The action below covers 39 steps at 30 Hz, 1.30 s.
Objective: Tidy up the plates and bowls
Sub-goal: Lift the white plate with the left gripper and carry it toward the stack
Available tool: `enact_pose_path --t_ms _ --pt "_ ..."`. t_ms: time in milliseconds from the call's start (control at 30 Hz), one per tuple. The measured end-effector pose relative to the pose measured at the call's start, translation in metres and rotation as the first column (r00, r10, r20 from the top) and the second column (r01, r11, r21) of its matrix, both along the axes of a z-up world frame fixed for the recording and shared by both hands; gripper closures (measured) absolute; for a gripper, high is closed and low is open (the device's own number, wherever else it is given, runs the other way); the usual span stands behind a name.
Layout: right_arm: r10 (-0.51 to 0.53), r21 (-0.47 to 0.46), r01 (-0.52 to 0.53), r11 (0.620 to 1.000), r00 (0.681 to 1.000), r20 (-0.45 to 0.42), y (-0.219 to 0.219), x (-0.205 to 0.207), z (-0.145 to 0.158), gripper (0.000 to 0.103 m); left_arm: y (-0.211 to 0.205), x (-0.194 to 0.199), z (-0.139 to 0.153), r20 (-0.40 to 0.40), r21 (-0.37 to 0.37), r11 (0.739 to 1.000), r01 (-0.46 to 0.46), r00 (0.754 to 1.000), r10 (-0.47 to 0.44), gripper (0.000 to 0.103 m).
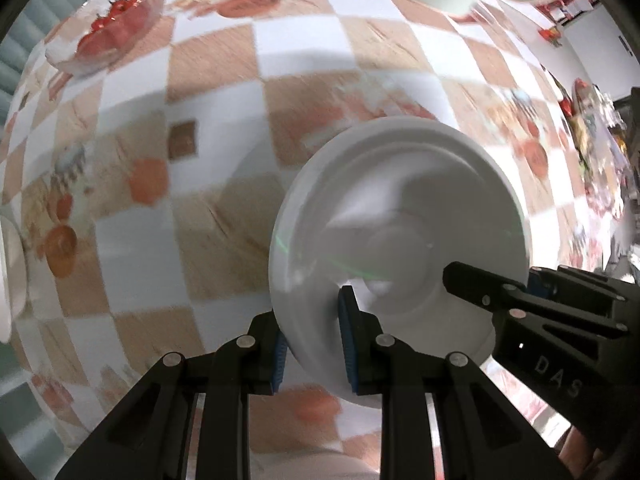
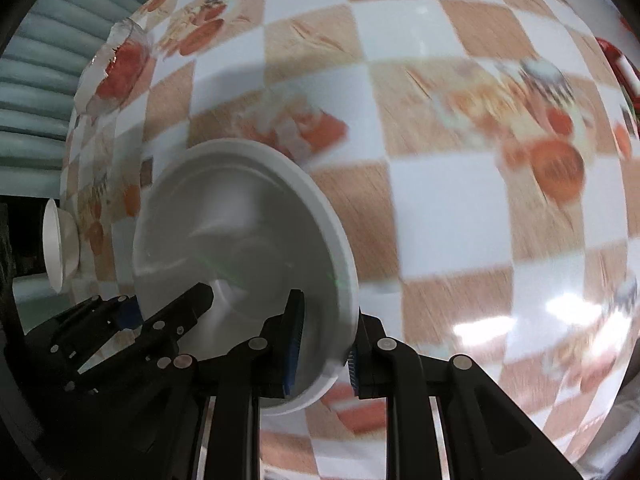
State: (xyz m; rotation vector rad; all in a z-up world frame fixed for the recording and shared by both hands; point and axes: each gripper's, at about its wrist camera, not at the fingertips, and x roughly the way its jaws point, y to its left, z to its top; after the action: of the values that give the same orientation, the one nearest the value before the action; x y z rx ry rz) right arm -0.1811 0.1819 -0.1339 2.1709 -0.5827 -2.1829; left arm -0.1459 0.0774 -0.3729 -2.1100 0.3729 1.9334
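white bowl [image 1: 396, 216] held above the checkered tablecloth [image 1: 216, 64] | left gripper [image 1: 314, 344] nearly closed, pads clamp the bowl's rim | right gripper [image 2: 322, 344] nearly closed, clamps the opposite rim | writing: "DAS" on right gripper body | glass dish [image 1: 108, 28] well apart from bowl

Glossy white ceramic bowl [image 1: 400, 216]

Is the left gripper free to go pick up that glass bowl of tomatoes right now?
Probably not: the left gripper is shut on the white bowl's rim, shared with the right gripper. The glass bowl sits unobstructed across the table.
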Motion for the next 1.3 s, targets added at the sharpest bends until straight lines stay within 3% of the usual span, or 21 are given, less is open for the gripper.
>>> enact_pose_path --t_ms 300,400,600,733,1033,1300 --pt "-0.026 -0.031 0.026 0.999 1.000 0.016 0.008 0.034 -0.011 0.082 0.024 0.053 -0.002 -0.012 0.003 1.000 -0.004 1.000 0.004 0.078" --pt "-0.043 -0.035 0.043 0.998 0.999 0.000 0.024 0.038 -0.010 0.082 0.003 0.022 0.000 -0.012 0.008 1.000 -0.015 1.000 0.015 0.078" --pt "-0.057 -0.049 0.057 0.997 0.998 -0.006 0.045 0.043 -0.008 0.086 -0.004 0.010 0.008 -0.028 0.023 1.000 -0.003 1.000 0.004 0.083" --pt "-0.070 -0.051 0.069 0.996 0.998 -0.007 0.057 0.066 0.006 0.086 0.003 0.015 0.018 -0.037 0.022 1.000 0.014 0.999 -0.014 0.083" --pt "-0.068 -0.048 0.067 0.997 0.998 -0.020 0.056 0.076 0.033 0.086 -0.004 0.023 0.041 -0.069 0.038 0.999 0.017 0.998 -0.015 0.083" --pt "0.024 0.044 -0.021 0.999 0.997 -0.069 0.028 0.092 0.070 0.086 -0.025 0.045 0.069 -0.082 0.056 0.998 -0.016 0.996 0.020 0.082"
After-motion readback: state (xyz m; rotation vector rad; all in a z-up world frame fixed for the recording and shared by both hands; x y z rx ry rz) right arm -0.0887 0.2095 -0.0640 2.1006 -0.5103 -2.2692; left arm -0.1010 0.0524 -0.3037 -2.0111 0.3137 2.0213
